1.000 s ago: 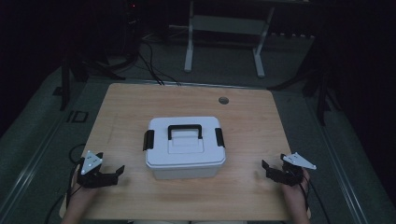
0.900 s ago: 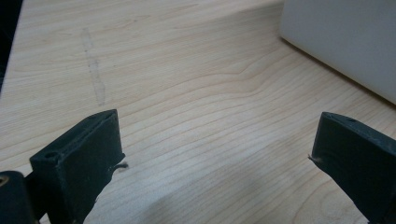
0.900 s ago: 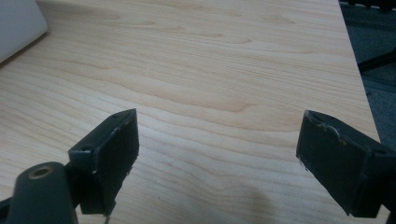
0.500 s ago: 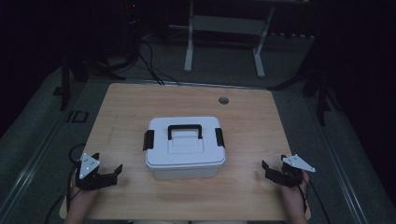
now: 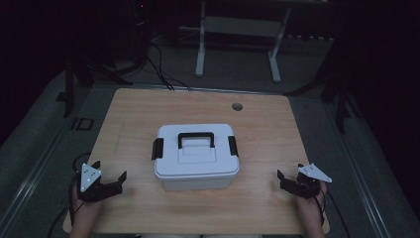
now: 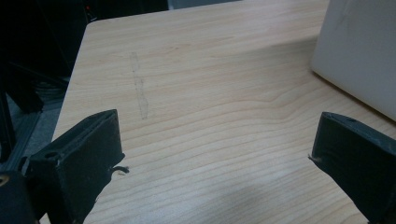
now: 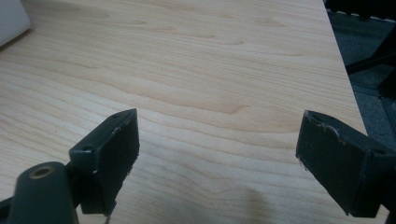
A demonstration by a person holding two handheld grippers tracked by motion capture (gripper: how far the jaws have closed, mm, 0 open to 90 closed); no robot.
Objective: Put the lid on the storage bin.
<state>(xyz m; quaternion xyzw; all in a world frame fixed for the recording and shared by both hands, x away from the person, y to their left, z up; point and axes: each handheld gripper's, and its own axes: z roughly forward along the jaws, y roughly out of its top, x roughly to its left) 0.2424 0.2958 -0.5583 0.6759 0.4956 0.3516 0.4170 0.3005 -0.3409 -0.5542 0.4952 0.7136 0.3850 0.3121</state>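
A white lidded box [image 5: 195, 158] with a black handle and two black side latches stands shut in the middle of the wooden table [image 5: 148, 109]. My left gripper [image 5: 109, 170] rests near the table's front left corner, open, jaws wide apart over bare wood [image 6: 215, 135]. The box's wall [image 6: 359, 51] lies off to its right, not touched. My right gripper [image 5: 289, 174] sits near the front right corner, also open with nothing between its jaws [image 7: 217, 140]. A corner of the box [image 7: 11, 18] lies far to its left.
A round cable hole [image 5: 237, 106] is in the table's far side. A white metal stand [image 5: 237, 29] and floor cables [image 5: 158, 69] lie beyond the table. The table's right edge [image 7: 345, 70] runs close to my right gripper. A faint scuff [image 6: 140, 88] marks the wood.
Both grippers have drifted slightly toward the near edge of the table. The box has not moved, and both sets of jaws stay open.
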